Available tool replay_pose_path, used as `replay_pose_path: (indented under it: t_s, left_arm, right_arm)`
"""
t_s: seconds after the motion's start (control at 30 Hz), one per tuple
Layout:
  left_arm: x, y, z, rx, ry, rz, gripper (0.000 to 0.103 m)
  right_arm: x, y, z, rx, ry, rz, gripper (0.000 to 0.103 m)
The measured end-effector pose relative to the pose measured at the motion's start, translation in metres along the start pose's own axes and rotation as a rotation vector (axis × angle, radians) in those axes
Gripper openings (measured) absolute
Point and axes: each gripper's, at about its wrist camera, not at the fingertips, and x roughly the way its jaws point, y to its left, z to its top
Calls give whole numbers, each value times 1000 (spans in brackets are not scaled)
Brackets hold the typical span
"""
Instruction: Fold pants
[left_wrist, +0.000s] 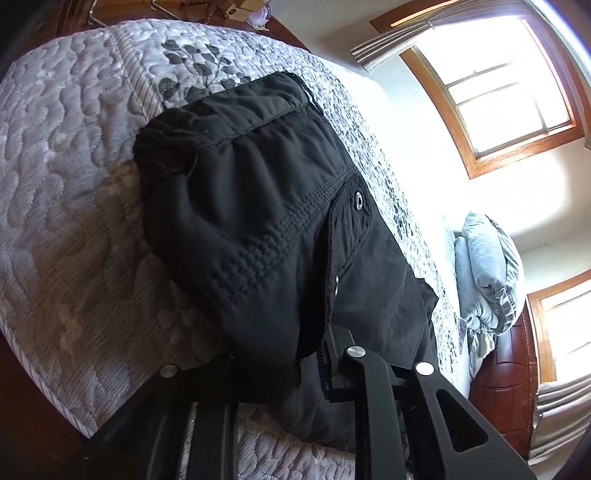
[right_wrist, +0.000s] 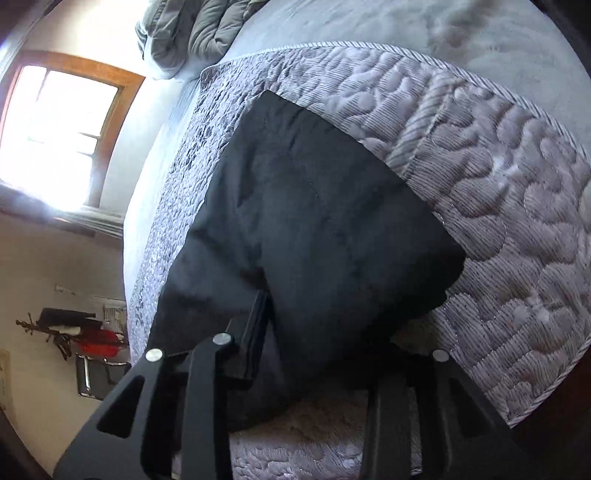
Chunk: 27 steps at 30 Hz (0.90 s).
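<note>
Gripping the black pants (left_wrist: 266, 221) on the quilted bed (left_wrist: 66, 206), the left tongs (left_wrist: 325, 354) are pinching the near edge. Right view: the right tongs (right_wrist: 314, 343) are clamping fabric; both should be lifting evenly, keeping the fold square.

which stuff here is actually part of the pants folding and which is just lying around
Part of the job:
- black pants on the quilt
- left gripper, fabric between its fingers
- right gripper, fabric between its fingers
- quilted bedspread, the folding surface

Just lying about:
- bunched grey comforter
- windows
- red item by the far wall
</note>
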Motion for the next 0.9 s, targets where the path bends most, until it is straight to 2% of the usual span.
replay_pose_path:
  t_s: [0.1, 0.17, 0.27, 0.3, 0.33, 0.43, 0.53, 0.6, 0.9]
  left_arm:
    - [-2, 1, 0, 8, -3, 19, 24]
    - [-6, 2, -3, 26, -16, 51, 27]
    - [-17, -8, -5, 77, -61, 156, 56]
    - [-23, -14, -5, 104, -83, 199, 72]
    - [-27, -18, -6, 126, -103, 226, 80]
    - [-39, -38, -11, 231, -145, 312, 93]
    - [-46, -56, -18, 331, -147, 369, 99]
    - [-47, -68, -24, 381, -132, 396, 99]
    - [-54, -87, -51, 487, -96, 392, 99]
  right_arm:
    - [3, -12, -1, 59, 2, 36, 30]
    - [2, -10, -2, 53, -4, 48, 19]
    - [-3, 8, -3, -22, -32, -3, 12]
    - [-6, 18, -4, -65, -47, -40, 11]
    - [-8, 30, -6, -114, -65, -79, 11]
    - [-17, 70, -16, -276, -137, -189, 10]
    - [-23, 110, -32, -418, -200, -265, 10]
    - [-26, 133, -45, -508, -230, -296, 10]
    - [-19, 224, -105, -769, -278, -297, 11]
